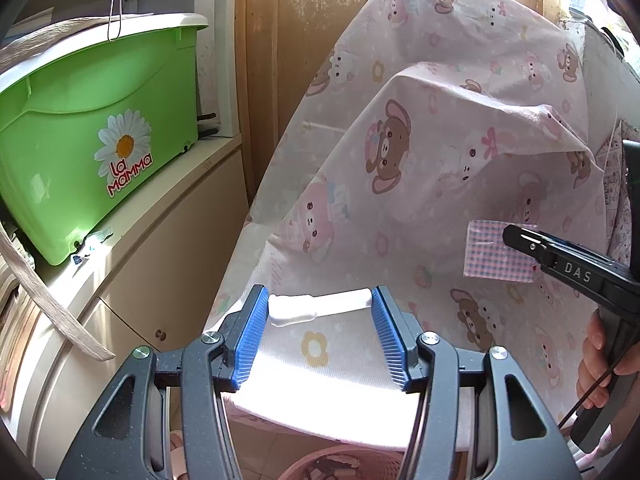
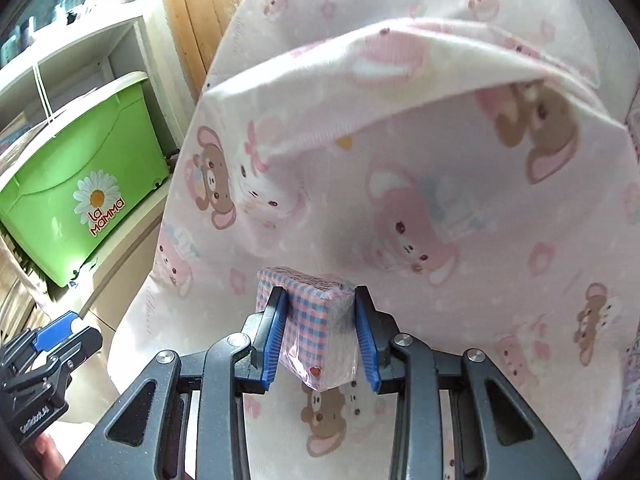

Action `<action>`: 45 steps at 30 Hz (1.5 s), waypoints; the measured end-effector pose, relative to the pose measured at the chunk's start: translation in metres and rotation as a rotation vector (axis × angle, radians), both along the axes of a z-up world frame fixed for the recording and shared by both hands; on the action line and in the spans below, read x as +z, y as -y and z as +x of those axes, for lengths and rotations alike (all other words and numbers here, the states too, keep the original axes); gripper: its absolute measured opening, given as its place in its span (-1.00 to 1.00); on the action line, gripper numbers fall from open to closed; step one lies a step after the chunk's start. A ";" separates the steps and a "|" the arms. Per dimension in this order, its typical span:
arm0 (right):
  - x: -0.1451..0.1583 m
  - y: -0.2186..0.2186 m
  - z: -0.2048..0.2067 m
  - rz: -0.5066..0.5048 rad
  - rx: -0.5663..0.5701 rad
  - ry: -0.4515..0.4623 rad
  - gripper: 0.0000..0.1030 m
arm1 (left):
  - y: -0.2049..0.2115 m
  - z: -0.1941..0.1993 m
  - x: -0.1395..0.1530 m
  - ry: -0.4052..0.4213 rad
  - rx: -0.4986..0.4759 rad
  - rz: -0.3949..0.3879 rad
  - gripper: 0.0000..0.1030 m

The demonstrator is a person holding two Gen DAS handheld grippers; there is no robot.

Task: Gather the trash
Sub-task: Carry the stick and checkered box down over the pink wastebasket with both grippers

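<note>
I run two hand-held grippers over a bed covered in a pink cartoon-print sheet (image 2: 400,184).

**Right gripper (image 2: 320,334).** The jaws are drawn in narrow and clamped on a small checked tissue pack (image 2: 310,320), pink and blue, in clear wrap. Both blue pads press its sides. The pack sits between the fingers, tilted, with one corner hanging below the pads. In the left wrist view the same pack (image 1: 486,250) shows ahead and to the right of my left tool, gripped by the black tip of the right gripper (image 1: 520,240) and clear of the sheet. A hand (image 1: 600,360) holds that tool's handle.

**Left gripper (image 1: 320,330).** The jaws stand about half open. A white crumpled piece (image 1: 320,306), probably tissue or paper, spans the gap at the fingertips. It appears to touch both pads, but the glare there is strong, so I cannot tell whether it is truly gripped or only resting between them.

**Bin.** A pink basket (image 1: 340,466) shows directly below the left tool, at the bottom edge of its view, with some scraps inside.

**Progress.** I judge the task partly done: one item is secured in the right tool, a second is at the left tool, and the basket already holds material. Remaining: carry both items over the basket and release them, then check the sheet for further trash. A green tub (image 1: 92,140) stands on a cabinet off to the left and takes no part.
</note>
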State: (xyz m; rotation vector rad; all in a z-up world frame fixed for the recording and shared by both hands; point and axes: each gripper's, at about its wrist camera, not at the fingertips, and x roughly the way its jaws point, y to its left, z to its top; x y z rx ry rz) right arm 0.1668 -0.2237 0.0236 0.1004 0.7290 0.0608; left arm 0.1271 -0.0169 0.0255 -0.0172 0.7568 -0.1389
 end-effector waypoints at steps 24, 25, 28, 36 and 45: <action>0.041 -0.026 -0.170 0.053 0.248 0.089 -0.30 | -0.031 -0.099 -0.001 -0.033 -0.034 0.004 0.00; 0.041 -0.030 -0.175 0.041 0.262 0.080 -0.30 | -0.033 -0.102 0.001 -0.036 -0.026 -0.001 0.00; 0.032 -0.039 -0.184 0.047 0.301 0.036 -0.30 | -0.038 -0.108 -0.006 -0.065 -0.030 -0.029 0.00; -0.022 -0.049 -0.172 0.045 0.330 -0.143 -0.30 | -0.032 -0.096 -0.050 -0.204 -0.041 -0.059 0.00; -0.063 -0.067 -0.167 -0.037 0.367 -0.267 -0.29 | -0.028 -0.092 -0.089 -0.373 -0.058 -0.087 0.00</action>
